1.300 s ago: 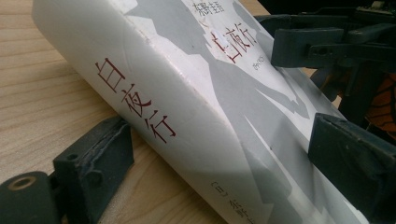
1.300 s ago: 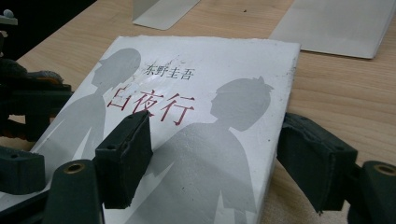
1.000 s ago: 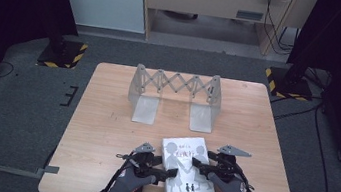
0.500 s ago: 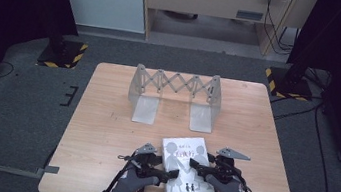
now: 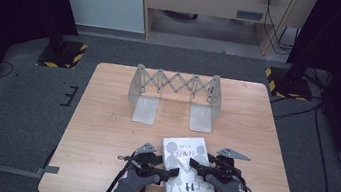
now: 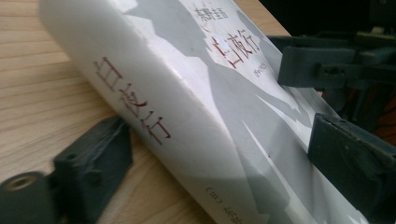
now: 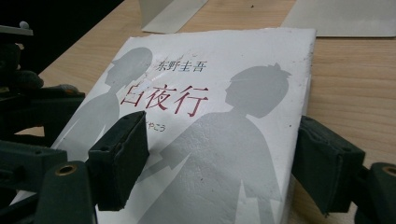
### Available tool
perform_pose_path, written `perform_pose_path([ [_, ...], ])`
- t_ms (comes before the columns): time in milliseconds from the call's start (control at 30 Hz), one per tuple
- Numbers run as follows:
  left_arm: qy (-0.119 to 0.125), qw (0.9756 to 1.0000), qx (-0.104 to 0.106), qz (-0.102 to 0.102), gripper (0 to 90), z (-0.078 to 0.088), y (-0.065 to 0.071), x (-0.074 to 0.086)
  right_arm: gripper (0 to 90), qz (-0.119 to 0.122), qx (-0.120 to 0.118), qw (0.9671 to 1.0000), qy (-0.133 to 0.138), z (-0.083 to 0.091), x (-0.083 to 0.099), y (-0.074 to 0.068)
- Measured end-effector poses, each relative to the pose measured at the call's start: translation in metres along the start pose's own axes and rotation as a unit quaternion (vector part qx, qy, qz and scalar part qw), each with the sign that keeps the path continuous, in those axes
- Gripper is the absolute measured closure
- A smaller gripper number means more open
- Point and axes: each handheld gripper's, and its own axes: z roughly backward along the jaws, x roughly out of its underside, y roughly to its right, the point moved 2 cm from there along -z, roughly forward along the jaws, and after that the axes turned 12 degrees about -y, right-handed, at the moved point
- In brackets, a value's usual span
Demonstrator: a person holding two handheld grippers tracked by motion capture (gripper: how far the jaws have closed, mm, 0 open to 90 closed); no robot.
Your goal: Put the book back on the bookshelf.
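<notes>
Looking across the desk [image 5: 105, 117] from left, I have my left tool [image 5: 168, 171] at the spine edge of the book [image 5: 187, 171], jaws apart, one on the wood beside the spine, one over the cover. That white book lies flat near the front edge, between both tools. My right tool [image 5: 197, 164] straddles its other edge, jaws apart too. Well behind stands a folding metal rack [image 5: 174, 94].
</notes>
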Motion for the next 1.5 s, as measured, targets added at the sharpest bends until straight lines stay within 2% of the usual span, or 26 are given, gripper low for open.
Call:
perform_pose_path([
  [200, 0.006, 0.9999, 0.009, 0.010, 10.8, 0.001, -0.001, 0.001, 24.0, 0.001, 0.004, 1.0000, 0.005, -0.001, 0.000, -0.002],
  [300, 0.003, 0.9997, 0.016, 0.016, 11.9, 0.002, -0.002, 0.001, 25.2, 0.002, 0.000, 1.0000, 0.006, 0.000, 0.000, -0.002],
  [400, 0.010, 0.9994, 0.025, 0.022, 14.4, 0.004, -0.001, -0.001, 25.8, 0.006, -0.003, 0.9999, 0.009, 0.001, -0.001, -0.003],
  [567, 0.031, 0.9990, 0.033, 0.006, 20.1, 0.015, 0.003, -0.009, 28.2, 0.009, -0.021, 0.9993, 0.031, 0.008, -0.005, -0.007],
  [667, 0.042, 0.9983, 0.041, 0.003, 23.6, 0.020, 0.005, -0.013, 29.9, 0.022, -0.029, 0.9981, 0.050, 0.011, -0.009, -0.010],
  [900, 0.040, 0.9975, 0.059, -0.005, 24.8, 0.017, 0.007, -0.016, 35.7, 0.028, -0.046, 0.9965, 0.064, 0.014, -0.011, -0.014],
  [1133, 0.041, 0.9972, 0.061, -0.011, 25.9, 0.017, 0.008, -0.020, 45.6, 0.030, -0.052, 0.9948, 0.082, 0.019, -0.014, -0.015],
  [1333, 0.043, 0.9966, 0.069, -0.013, 28.1, 0.017, 0.008, -0.023, 46.0, 0.025, -0.060, 0.9941, 0.087, 0.019, -0.014, -0.014],
  [1500, 0.049, 0.9945, 0.092, -0.006, 34.1, 0.020, 0.006, -0.024, 45.9, 0.019, -0.065, 0.9942, 0.084, 0.019, -0.015, -0.012],
])
